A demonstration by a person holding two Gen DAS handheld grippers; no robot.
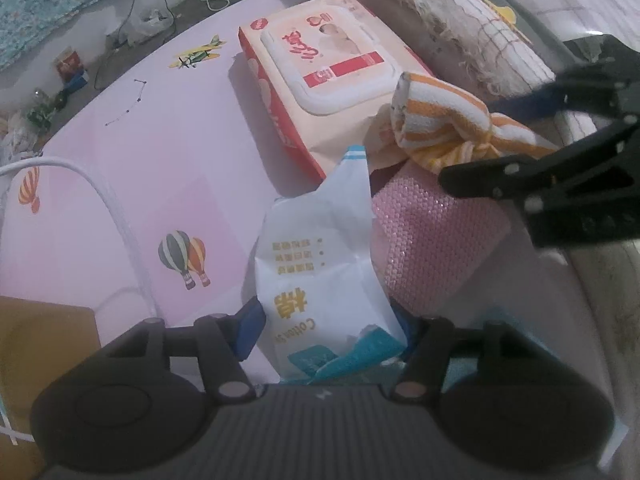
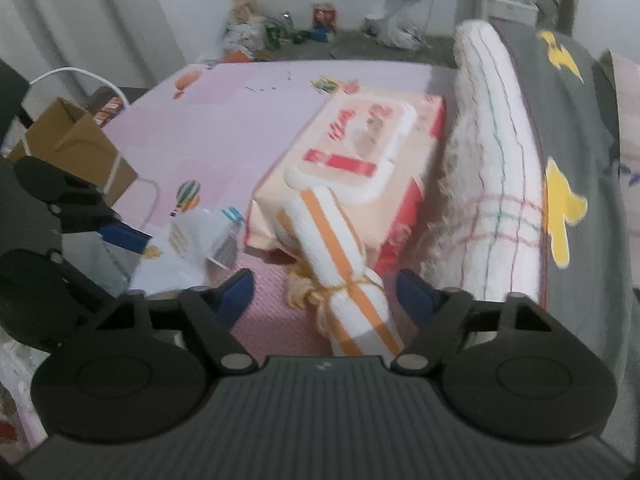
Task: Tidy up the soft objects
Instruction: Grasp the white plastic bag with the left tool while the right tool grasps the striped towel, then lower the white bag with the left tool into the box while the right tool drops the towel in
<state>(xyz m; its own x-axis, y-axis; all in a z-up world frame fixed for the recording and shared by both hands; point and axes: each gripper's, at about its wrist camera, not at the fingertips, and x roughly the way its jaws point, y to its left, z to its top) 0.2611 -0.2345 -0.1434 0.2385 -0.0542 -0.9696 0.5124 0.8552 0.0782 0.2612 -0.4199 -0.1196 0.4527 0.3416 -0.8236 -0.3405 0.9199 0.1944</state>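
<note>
Between the left tool's [image 1: 330,330] blue pads sits a white cotton-pad packet [image 1: 320,280], apparently pinched at its teal end, ready for lifting. Just beside it, the right tool [image 2: 326,292] is spread open around a rolled orange-striped towel [image 2: 344,280], not yet gripping. That roll leans across a pink textured pack [image 1: 432,240] and a wet-wipes pack [image 1: 320,68], clustered near the pink bed's [image 1: 160,140] pillow-side edge, likely gathered for sorting.

I look past a pink printed mat [image 2: 240,120] to a grey floor [image 2: 360,46], white wall [image 2: 188,8] and scattered clutter [image 2: 256,32] under dim light.
</note>
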